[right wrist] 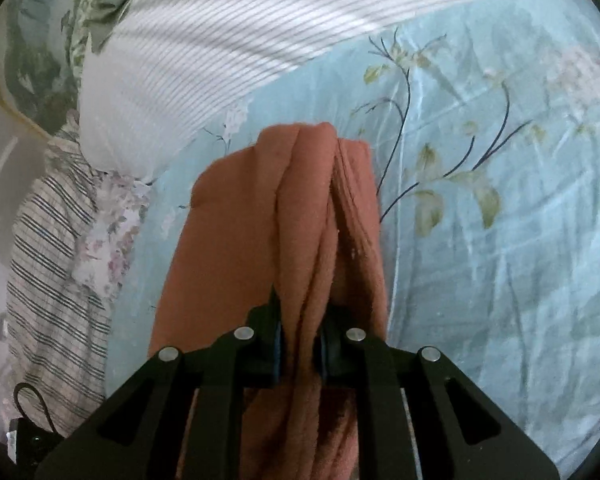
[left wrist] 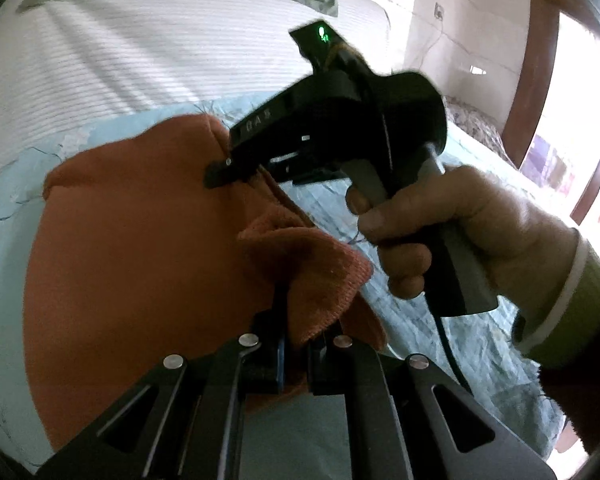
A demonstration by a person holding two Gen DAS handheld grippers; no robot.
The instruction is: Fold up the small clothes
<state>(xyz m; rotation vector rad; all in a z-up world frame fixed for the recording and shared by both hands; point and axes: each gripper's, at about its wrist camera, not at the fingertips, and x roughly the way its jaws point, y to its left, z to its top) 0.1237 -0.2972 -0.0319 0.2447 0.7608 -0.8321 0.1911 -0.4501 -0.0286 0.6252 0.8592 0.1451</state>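
Orange knit garment is hanging bunched above the pale blue floral bedsheet, left gripper and right gripper both pinching its edge, so folding is looking barely begun, no flat fold lying yet.

left tongs: clamped | right tongs: clamped | both angled down

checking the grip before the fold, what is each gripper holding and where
Both hold the orange garment: the left gripper pinches a bunched edge, the right gripper clamps gathered folds of its edge.
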